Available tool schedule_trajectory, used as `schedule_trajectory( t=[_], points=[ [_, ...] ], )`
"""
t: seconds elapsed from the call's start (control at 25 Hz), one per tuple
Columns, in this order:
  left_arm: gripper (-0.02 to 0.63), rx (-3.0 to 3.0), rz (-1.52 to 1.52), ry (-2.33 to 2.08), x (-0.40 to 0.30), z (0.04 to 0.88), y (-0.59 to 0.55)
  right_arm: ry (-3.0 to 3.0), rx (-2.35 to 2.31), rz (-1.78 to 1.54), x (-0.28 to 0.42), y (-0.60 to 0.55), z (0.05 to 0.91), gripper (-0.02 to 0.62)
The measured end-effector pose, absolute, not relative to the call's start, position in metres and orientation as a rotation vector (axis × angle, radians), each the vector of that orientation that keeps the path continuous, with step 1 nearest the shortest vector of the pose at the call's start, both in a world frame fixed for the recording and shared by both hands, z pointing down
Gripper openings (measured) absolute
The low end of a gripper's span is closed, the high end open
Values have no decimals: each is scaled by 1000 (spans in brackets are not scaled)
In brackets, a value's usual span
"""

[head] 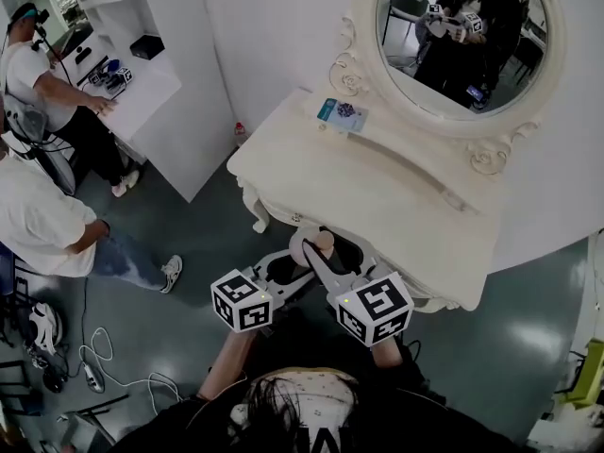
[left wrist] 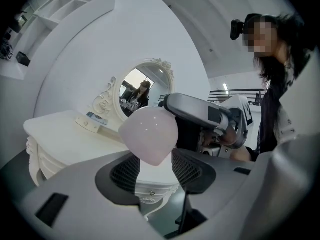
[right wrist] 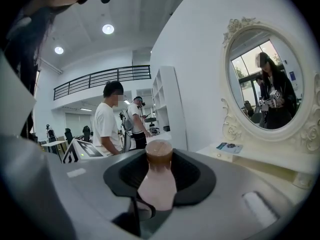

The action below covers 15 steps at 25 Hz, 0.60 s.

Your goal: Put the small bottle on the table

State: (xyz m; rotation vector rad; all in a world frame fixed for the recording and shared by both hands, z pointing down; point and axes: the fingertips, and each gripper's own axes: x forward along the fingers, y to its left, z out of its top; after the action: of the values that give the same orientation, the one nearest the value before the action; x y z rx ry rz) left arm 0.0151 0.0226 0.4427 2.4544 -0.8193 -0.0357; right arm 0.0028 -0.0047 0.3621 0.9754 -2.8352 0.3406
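- White room, grey floor; a white carved desk (head: 377,187) with an oval mirror (head: 453,36) fills the upper right of the head view. Two people stand at a white shelf unit (head: 142,74) at upper left.
- Desk top mostly bare; a small blue card (head: 342,113) lies near the mirror's foot, centre top of frame.
- Small bottle (head: 310,245): pale pink body, brown cap. It is in the air at low centre of the head view, just off the desk's near edge and not yet over the top.
- Right gripper (right wrist: 159,179): jaws fairly wide, closed on the bottle's body. The cap end points away along the jaws.
- Left gripper (left wrist: 156,169): the bottle's rounded pink end sits between its jaws, and the pads appear to press on both sides. Jaws fairly wide here too.
- The grippers meet on the bottle from opposite sides, marker cubes low in the head view.
- Handling, as judged: small and light, rigid, with a smooth glossy skin that is likely slippery under the pads.
- Best hold looks like the wide mid-body, squarely across it. The tapering neck and rounded end give less purchase.
- The end facing the left gripper looks domed, so it may rock when stood up. Set it down gently and let go only once it is steady.
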Motion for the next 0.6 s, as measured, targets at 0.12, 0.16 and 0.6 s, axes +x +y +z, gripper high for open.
schedule_trajectory(
  t=[0.12,0.16,0.6],
  points=[
    [183,2445,-41,-791,7,447,14,-2809,990,345,-7,-14,367,147],
    [183,2442,-44,-781,5,448,13,-2801,997,350,-8,-16,368,147],
    [183,2421,-35,-740,-2,462,-28,-2766,1027,381,-16,-59,383,147]
  ],
)
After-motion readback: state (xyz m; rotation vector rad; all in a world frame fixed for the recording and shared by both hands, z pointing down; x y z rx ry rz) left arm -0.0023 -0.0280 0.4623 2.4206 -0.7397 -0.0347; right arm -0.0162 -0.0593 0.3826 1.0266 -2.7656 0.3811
